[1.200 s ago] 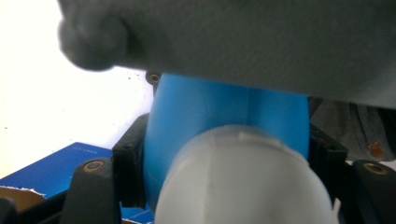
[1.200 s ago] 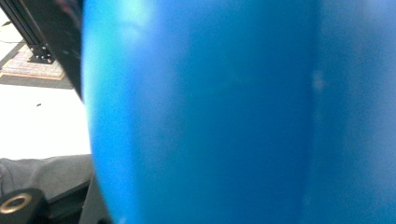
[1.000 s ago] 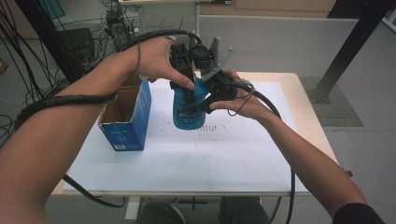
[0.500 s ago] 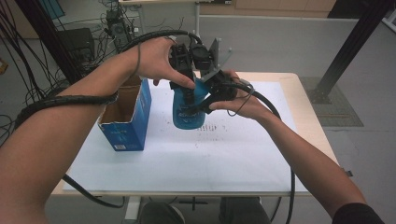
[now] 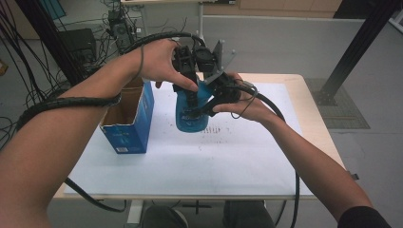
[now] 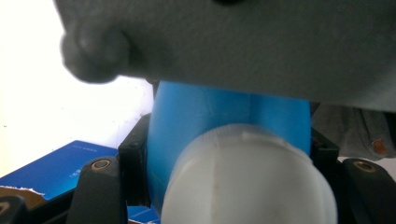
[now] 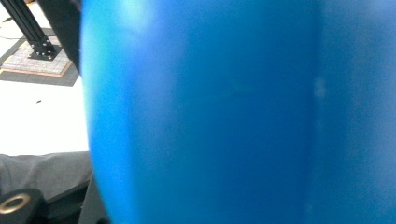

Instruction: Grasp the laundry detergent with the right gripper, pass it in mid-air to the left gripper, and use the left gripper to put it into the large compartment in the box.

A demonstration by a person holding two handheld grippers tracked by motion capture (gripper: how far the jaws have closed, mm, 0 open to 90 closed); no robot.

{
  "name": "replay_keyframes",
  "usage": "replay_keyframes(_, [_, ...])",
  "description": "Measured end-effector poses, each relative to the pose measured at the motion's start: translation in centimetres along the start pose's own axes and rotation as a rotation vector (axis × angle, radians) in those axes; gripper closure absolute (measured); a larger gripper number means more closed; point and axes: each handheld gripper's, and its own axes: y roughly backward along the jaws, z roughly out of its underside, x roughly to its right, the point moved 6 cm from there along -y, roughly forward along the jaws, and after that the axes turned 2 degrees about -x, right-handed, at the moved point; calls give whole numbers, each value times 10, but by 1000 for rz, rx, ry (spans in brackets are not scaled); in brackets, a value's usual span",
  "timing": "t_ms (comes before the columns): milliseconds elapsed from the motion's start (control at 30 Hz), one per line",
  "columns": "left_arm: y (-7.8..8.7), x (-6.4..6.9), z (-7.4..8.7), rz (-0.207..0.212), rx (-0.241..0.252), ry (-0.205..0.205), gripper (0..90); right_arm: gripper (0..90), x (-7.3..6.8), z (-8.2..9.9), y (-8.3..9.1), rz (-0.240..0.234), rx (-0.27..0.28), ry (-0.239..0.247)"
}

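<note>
The left gripper [image 5: 190, 97] is clamped on the upper part of a blue plastic bottle with a white cap [image 5: 191, 114]; the right gripper [image 5: 209, 102] pinches the bottle's body from three o'clock. The bottle hangs above the white paper sheet [image 5: 228, 152]. An open blue cardboard box [image 5: 128, 123] stands at nine o'clock, just beside it.

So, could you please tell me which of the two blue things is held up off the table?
The blue bottle, the rounded one with a white cap, gripped by both grippers above the white sheet. The blue cardboard box stands open on the table to its left.
</note>
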Motion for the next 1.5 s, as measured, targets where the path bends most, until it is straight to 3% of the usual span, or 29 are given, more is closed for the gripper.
replay_keyframes(33, [0, 0, 0, -2, 0, 0, 373, 436, -2, 0, 1, -2, -7, -27])
replay_keyframes(200, [0, -1, -1, -6, -3, -1, 373, 434, -1, 1, 1, -3, -4, -33])
replay_keyframes(333, [-1, -1, 0, -10, -7, -2, 373, 433, 0, 1, 0, 0, 0, -6])
replay_keyframes(367, [-1, -1, 0, -8, -7, 3, 373, 433, -1, 1, 0, 0, -5, -26])
replay_keyframes(467, [0, -1, 0, -4, -5, 6, 373, 432, -1, 1, -1, -6, 1, -25])
replay_keyframes(500, [-1, 0, -1, -3, 11, 29, 374, 431, -1, 1, -1, -7, 4, -26])
replay_keyframes(533, [0, -1, 0, -3, -11, 3, 373, 431, -1, 1, 0, -9, 4, -26])
replay_keyframes(700, [0, -1, 0, -1, -14, 5, 374, 430, 0, 1, -1, -6, 5, -9])
replay_keyframes(767, [-1, 0, -1, 3, 5, 26, 374, 428, 0, 1, -1, -8, 5, -15])
replay_keyframes(800, [0, -1, 0, 5, -8, 9, 373, 428, 0, 1, -1, -10, 6, -14])
replay_keyframes(1500, [-3, -2, 2, 11, -11, 23, 375, 420, 1, 1, -5, -17, 10, -5])
